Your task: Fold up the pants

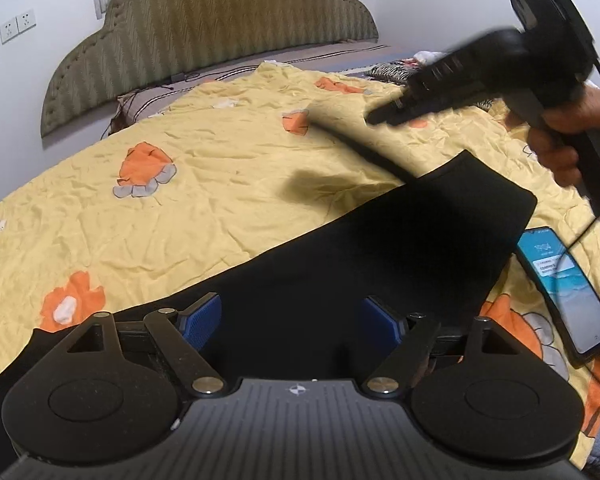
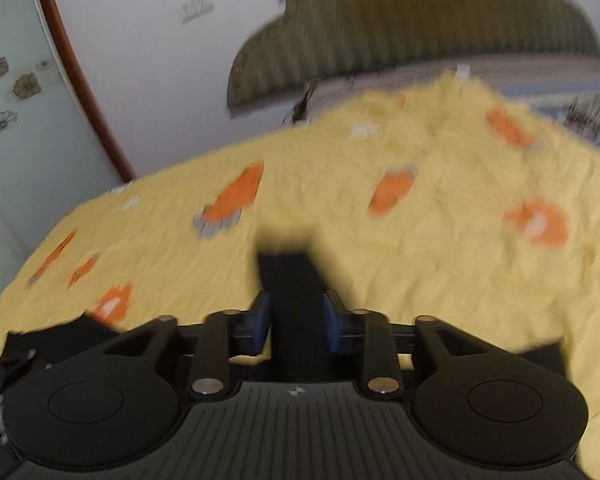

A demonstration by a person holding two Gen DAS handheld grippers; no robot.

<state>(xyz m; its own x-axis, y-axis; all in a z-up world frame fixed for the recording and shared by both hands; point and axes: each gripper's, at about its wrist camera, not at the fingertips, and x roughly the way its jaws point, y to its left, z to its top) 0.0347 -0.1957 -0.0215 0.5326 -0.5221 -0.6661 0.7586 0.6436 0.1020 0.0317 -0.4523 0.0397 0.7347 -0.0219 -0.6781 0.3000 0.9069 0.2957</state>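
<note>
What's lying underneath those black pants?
The black pants lie on a yellow quilt with orange patterns, which shows all around them. Whatever is directly beneath the fabric is covered. A phone lies beside them, not under.

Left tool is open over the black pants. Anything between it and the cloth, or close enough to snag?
Nothing visible lies between the left tool and the pants. A phone with a cable rests on the quilt beside the pants' right edge, outside the tool's line.

Black pants point(image 1: 380, 248) lie flat on a bed, running from seven o'clock toward two o'clock in the left wrist view, the far end forming a smooth, squared edge.
</note>
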